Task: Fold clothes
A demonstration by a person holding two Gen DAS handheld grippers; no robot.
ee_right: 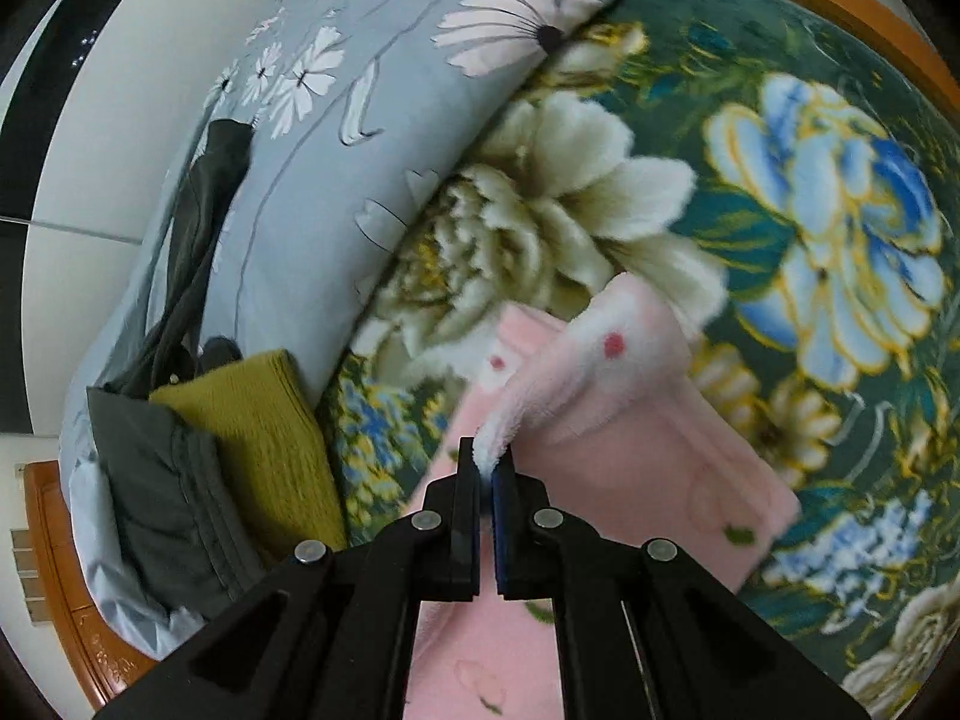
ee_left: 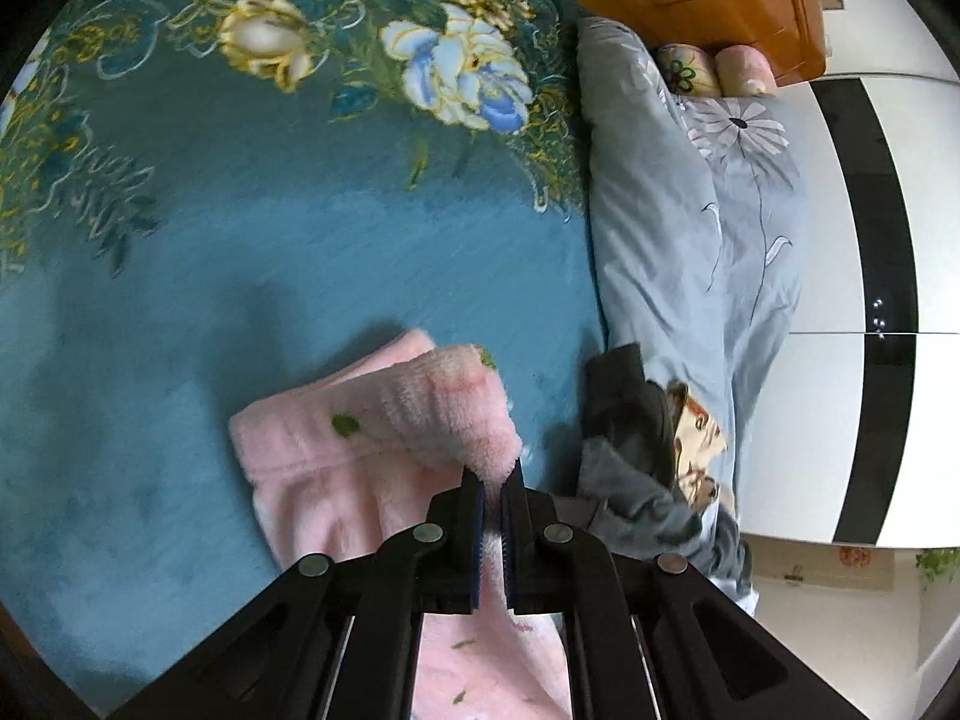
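Black gripper arms fill the bottom of both views. The left gripper has its jaws pinched on a lifted edge of a pink fleece garment, and the right gripper is likewise clamped on a white-tipped fold of the same garment.

The garment lies on a teal floral blanket, low in the centre of each frame, its near part running under the grippers. It is plush and thick, pale pink, scattered with small green leaf prints and red dots. The raised edge curls over the flat layer beneath.

This looks like the middle of a fold, with one end being carried over the rest. To do it well, both grippers should travel together at the same height, keeping the edge taut between them, then lower it so the carried edge meets the far edge squarely before letting go. Fleece this thick may spring back, so a press along the crease would help.

At the frame edges a grey-blue floral duvet holds dark clothes and an olive folded cloth.
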